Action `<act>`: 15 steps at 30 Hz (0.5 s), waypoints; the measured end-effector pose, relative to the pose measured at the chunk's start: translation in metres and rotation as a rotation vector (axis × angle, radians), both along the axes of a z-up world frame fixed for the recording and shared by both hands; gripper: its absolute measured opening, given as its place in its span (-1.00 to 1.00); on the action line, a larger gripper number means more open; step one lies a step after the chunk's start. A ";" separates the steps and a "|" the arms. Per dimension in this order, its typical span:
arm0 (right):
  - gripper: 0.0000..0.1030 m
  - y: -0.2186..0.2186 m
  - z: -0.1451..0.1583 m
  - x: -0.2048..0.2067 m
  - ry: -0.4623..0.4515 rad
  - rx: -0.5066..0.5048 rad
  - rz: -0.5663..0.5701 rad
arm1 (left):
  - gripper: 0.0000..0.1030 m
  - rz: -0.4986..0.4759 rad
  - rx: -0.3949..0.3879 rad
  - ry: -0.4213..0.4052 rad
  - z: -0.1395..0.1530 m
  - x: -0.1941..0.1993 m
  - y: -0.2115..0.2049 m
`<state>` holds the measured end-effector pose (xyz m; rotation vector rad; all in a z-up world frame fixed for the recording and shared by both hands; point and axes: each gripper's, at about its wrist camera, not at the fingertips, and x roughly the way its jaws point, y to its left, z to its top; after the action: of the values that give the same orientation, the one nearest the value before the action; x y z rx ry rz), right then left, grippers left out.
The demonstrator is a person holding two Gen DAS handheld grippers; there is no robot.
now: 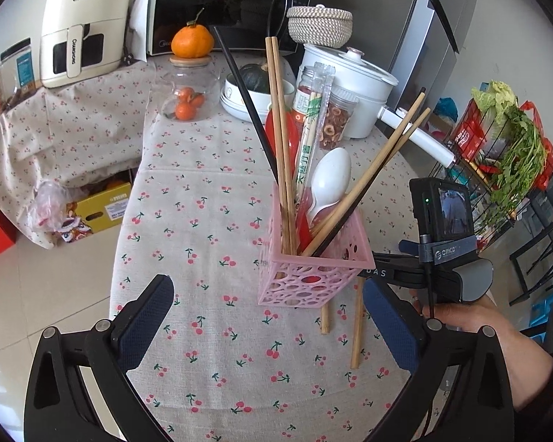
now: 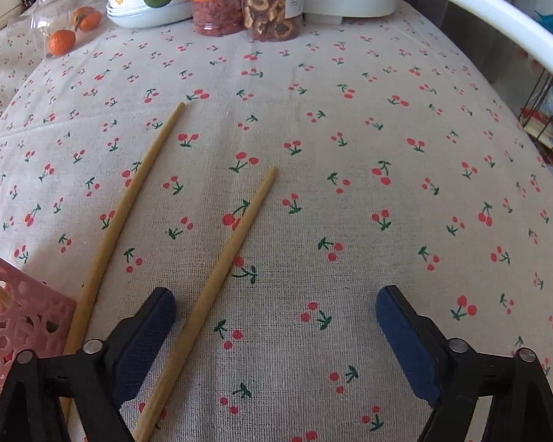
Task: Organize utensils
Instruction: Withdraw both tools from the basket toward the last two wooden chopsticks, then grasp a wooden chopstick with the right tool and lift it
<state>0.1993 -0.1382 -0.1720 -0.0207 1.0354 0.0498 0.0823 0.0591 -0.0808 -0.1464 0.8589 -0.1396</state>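
**Two loose chopsticks left to collect**

Left wrist view: blue pads of the left gripper [image 1: 267, 326] stand spread wide and grasp nothing, hovering over the cherry-print tablecloth [image 1: 202, 368]. Just beyond sits the pink basket [image 1: 309, 276], already holding chopsticks, a white spoon [image 1: 330, 180] and a wrapped pair. Two wooden chopsticks [image 1: 357, 331] lie on the cloth beside it, their far ends hidden behind the basket. A hand [image 1: 457, 313] holds the other tool to the right.

Right wrist view: the right gripper [image 2: 276, 346] is also fully released, with one chopstick [image 2: 210, 302] passing between its pads, untouched. A second chopstick [image 2: 129, 199] lies further left, its near end by the basket. Both look light, stiff and smooth, likely to roll or pivot; pinching near the middle should keep one level.
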 end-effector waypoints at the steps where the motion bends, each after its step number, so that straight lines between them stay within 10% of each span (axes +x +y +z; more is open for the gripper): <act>1: 1.00 0.001 -0.002 0.001 0.010 0.010 0.008 | 1.00 -0.002 0.001 0.001 0.000 0.000 -0.001; 10: 0.98 0.003 -0.001 0.000 0.048 -0.004 0.052 | 1.00 0.005 -0.003 -0.052 0.008 -0.008 -0.006; 15: 0.55 0.005 0.005 -0.009 0.058 -0.003 0.096 | 1.00 -0.046 0.002 -0.048 0.010 -0.012 -0.022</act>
<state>0.1904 -0.1334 -0.1670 -0.0724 1.0924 0.1366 0.0700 0.0370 -0.0706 -0.1210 0.8147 -0.1843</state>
